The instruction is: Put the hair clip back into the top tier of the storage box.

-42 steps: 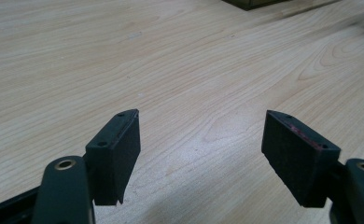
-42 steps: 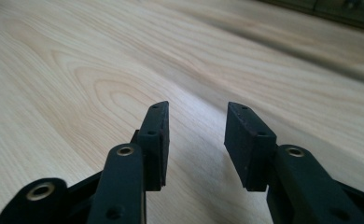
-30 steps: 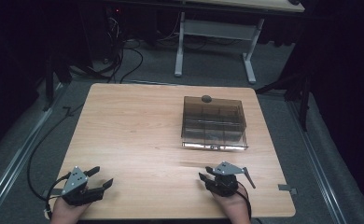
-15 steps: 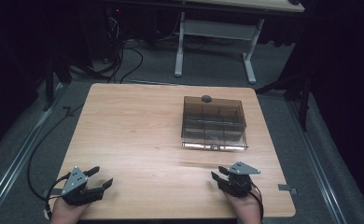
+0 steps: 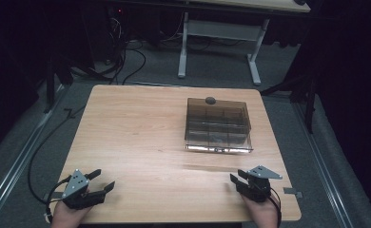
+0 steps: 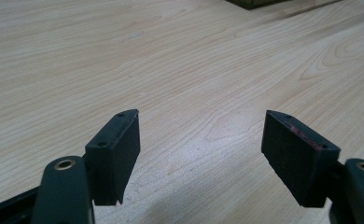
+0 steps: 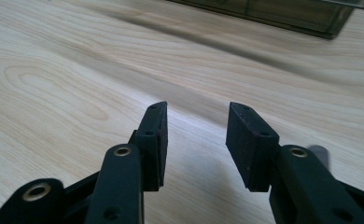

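Observation:
A smoky see-through box with several compartments sits right of centre on the wooden table. A small dark round thing rests at its far rim. My left gripper lies at the front left corner, held in a hand, open with only bare wood between its jaws. My right gripper is at the front right, a short way in front of the box, also open and holding nothing. The box's near wall shows at the top of the right gripper view.
A small grey tag lies at the table's right front edge. Behind the table, on the grey floor, stand another desk's white legs and loose cables. Dark surroundings frame both sides.
My right gripper has slid to the right along the front edge of the table. The left gripper and the box have stayed where they were.

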`<state>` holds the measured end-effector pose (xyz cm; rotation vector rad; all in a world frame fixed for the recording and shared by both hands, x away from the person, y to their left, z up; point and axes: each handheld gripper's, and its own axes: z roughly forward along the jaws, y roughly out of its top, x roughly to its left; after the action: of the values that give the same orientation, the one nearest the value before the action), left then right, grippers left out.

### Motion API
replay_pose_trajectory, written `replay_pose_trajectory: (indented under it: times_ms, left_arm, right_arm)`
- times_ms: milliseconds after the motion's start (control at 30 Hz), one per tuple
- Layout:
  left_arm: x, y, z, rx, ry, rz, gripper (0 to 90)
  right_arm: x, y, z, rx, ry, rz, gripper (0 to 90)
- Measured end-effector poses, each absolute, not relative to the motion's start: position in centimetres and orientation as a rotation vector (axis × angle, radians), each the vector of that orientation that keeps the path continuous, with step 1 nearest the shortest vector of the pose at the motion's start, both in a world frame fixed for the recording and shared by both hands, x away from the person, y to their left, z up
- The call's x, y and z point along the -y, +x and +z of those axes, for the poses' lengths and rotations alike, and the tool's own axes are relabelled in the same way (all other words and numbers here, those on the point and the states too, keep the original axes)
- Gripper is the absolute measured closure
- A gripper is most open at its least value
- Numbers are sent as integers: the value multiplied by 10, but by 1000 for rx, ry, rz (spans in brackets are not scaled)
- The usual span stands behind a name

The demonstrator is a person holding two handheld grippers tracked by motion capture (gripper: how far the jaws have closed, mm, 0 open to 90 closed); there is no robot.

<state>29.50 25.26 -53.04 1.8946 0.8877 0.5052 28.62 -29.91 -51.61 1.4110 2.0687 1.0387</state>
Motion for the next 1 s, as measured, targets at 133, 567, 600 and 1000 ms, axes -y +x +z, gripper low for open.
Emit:
replay_pose_trajectory:
  times_ms: [133, 567, 600, 1000]
  left_arm:
    - [-253, 295, -530, -886, 1895, 504, 286]
    - [-253, 295, -530, -887, 1897, 503, 286]
    - [-252, 295, -530, -887, 1896, 502, 286]
    - [-253, 295, -530, -886, 1896, 500, 286]
  right_arm:
    - [310, 283, -515, -2041, 1423, 1025, 614]
    - [349, 277, -515, -1919, 1564, 992, 657]
    - [351, 277, -515, -1915, 1569, 991, 660]
    - [348, 285, -524, -1958, 1602, 929, 754]
